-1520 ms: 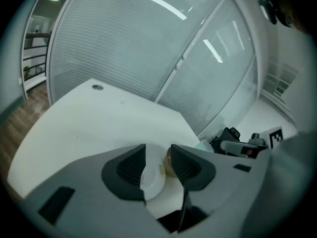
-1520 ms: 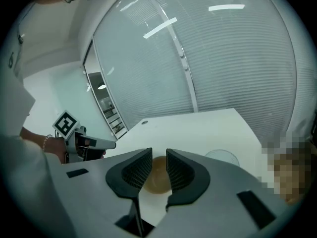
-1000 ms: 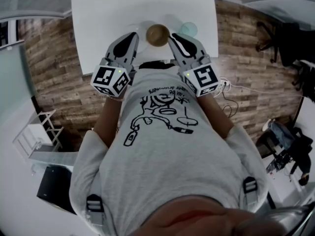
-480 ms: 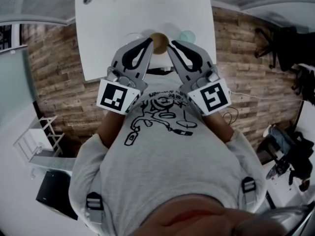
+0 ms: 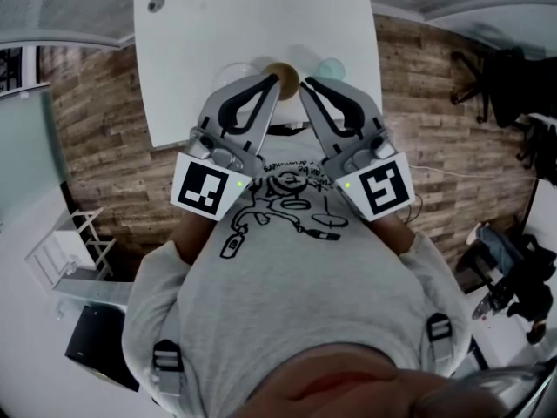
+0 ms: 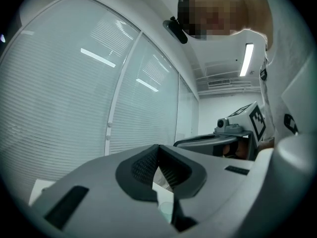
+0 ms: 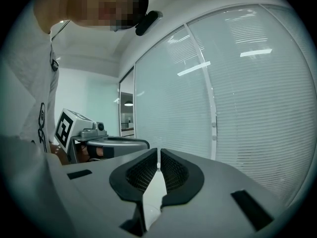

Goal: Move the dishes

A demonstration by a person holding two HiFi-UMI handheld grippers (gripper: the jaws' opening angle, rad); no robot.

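On the white table [image 5: 261,24] a brown bowl [image 5: 284,72] stands near the front edge, partly hidden by my grippers. A pale clear dish [image 5: 231,73] lies to its left and a teal glass [image 5: 332,64] to its right. My left gripper [image 5: 271,79] and right gripper [image 5: 305,84] hang side by side above the table's near edge, tips on either side of the bowl. Both are shut with nothing between the jaws. The left gripper [image 6: 158,148] and right gripper [image 7: 158,156] tilt up toward window blinds in their own views. A pale green cup [image 6: 166,210] shows below the left jaws.
Wood-plank floor [image 5: 96,120] surrounds the table. A small round fitting [image 5: 156,4] sits at the table's far left corner. Office chairs [image 5: 487,68] stand to the right, and a white rack [image 5: 65,242] to the left. Glass walls with blinds [image 7: 247,108] face both gripper cameras.
Both grippers have risen toward the head camera and drawn slightly together, so they look larger and cover more of the bowl and the clear dish. The dishes have not moved.
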